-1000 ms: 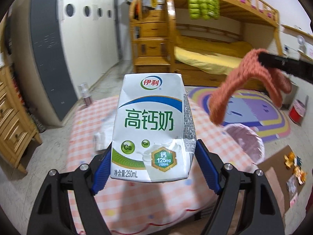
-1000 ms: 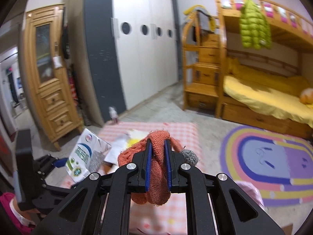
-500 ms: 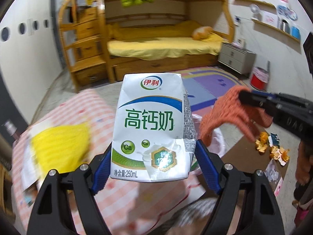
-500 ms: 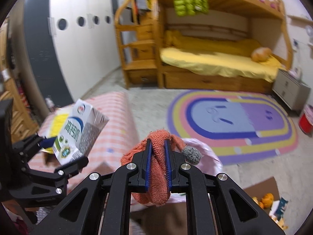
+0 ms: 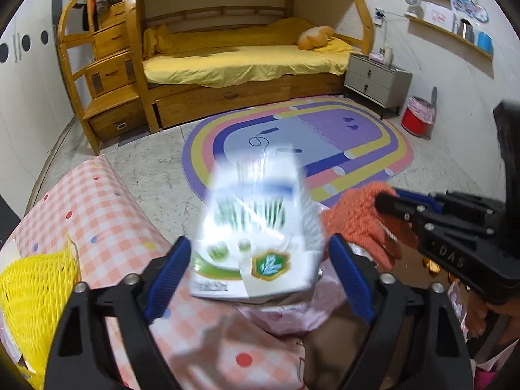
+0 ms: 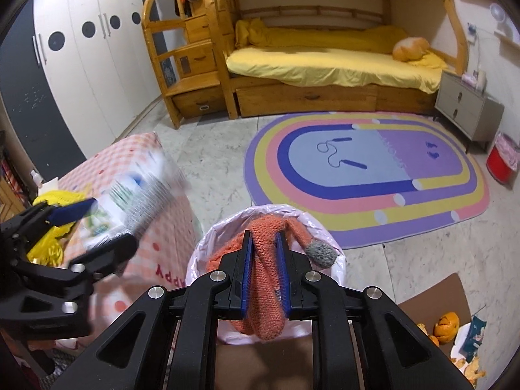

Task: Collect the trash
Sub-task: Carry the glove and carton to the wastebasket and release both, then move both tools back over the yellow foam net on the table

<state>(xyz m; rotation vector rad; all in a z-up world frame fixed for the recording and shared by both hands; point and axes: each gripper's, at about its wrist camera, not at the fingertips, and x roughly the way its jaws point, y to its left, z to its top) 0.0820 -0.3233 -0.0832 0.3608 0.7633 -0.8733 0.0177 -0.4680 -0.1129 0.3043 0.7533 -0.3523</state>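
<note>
A white and green milk carton (image 5: 256, 230) is blurred and tilted between the fingers of my left gripper (image 5: 256, 279), which stand wider than the carton; it also shows blurred in the right wrist view (image 6: 130, 201). My right gripper (image 6: 265, 276) is shut on an orange knitted sock (image 6: 266, 292) and holds it right over a bin lined with a pink bag (image 6: 334, 266). The sock (image 5: 357, 221) and right gripper (image 5: 455, 243) also show in the left wrist view, right of the carton.
A low table with a pink checked cloth (image 5: 107, 227) holds a yellow net (image 5: 35, 295). A cardboard sheet with orange peel (image 6: 448, 325) lies on the floor at right. A rainbow rug (image 6: 364, 175), a bunk bed (image 6: 325, 61), a red bin (image 6: 502, 162) stand beyond.
Both grippers swung right from the table toward the pink-lined bin. The left jaws have opened wider and the carton has gone blurred and tilted. The right gripper still holds the sock.
</note>
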